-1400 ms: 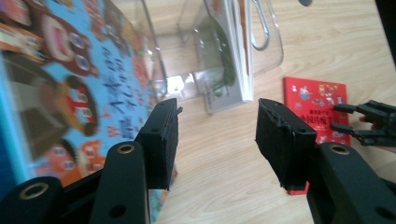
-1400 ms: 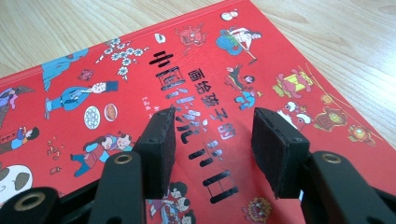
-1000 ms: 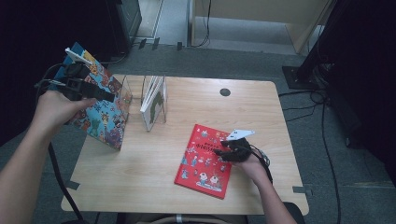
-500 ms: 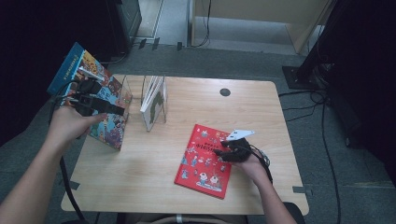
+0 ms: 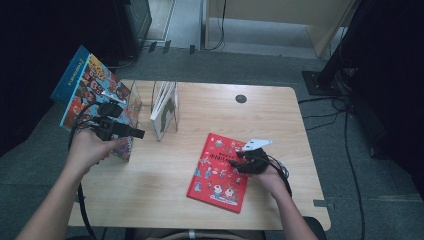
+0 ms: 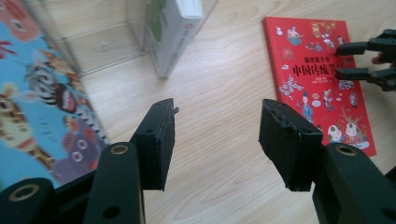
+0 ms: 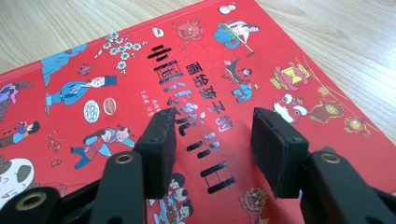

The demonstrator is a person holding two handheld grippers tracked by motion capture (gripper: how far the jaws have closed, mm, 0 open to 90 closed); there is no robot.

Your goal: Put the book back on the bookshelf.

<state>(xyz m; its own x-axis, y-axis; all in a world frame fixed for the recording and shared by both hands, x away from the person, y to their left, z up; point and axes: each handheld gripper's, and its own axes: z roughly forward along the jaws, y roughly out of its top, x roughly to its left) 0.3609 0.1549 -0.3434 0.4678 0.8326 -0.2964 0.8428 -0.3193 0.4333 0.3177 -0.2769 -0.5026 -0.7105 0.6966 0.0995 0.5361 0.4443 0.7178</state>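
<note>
Now, on the table: a wooden table (image 5: 165, 185) carries 2 picture books and a clear stand.
Left gripper: the left gripper (image 5: 131, 133) hovers near the table's left edge, jaws apart with nothing between them; through the gap in the left gripper view (image 6: 215, 140) bare wood shows.
Blue book: a colourful picture book (image 5: 90, 85) with a blue spine leans tilted at the left edge, partly past it, just beside the left gripper; its cartoon cover (image 6: 32, 116) shows no readable title.
Stand: a clear acrylic stand (image 5: 162, 107) near the back left corner holds a white-and-green book (image 6: 175, 32) upright.
Right gripper: the right gripper (image 5: 235, 160) rests over the red book, jaws apart, clamped on nothing (image 7: 210, 140).
Red book: the red book (image 5: 217, 175) lies flat toward the front right of the table; its cover (image 7: 196, 93) bears black Chinese characters, beginning 中国.
</note>
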